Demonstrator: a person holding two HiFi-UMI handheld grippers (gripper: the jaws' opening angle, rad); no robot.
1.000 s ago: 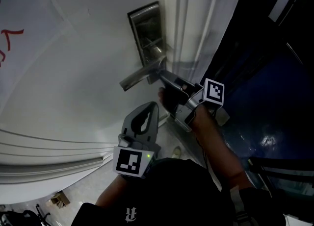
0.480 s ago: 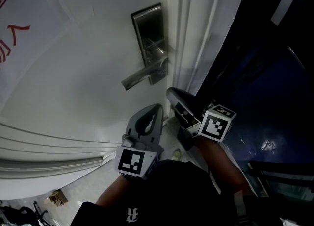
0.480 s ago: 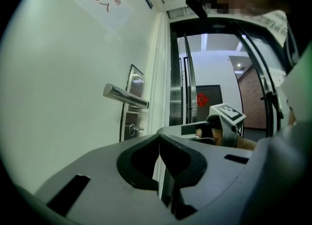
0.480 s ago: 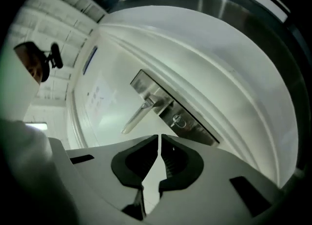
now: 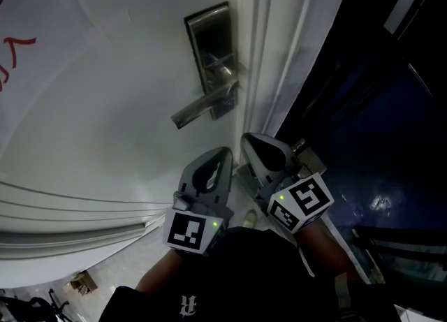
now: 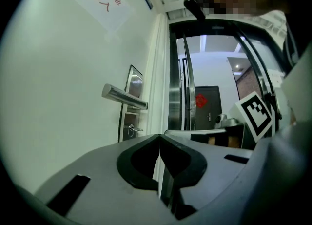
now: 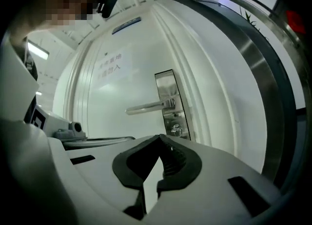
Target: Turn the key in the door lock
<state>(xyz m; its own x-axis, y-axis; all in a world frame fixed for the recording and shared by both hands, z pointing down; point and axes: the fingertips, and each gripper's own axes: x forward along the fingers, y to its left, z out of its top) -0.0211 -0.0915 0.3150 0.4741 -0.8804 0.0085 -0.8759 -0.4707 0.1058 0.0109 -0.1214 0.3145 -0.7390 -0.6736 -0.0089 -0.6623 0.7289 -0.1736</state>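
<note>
The left gripper point(image 5: 223, 154) and right gripper point(image 5: 250, 140) are hovering shut and empty before the white door point(image 5: 105, 104). The key point(image 7: 175, 130) is sitting in the lock under the lever handle point(image 7: 146, 107).

Beyond the left tongs point(image 6: 159, 138) a bright white corridor point(image 6: 214, 72) ends at a dark door point(image 6: 207, 111) bearing a red ornament point(image 6: 201, 100).
</note>
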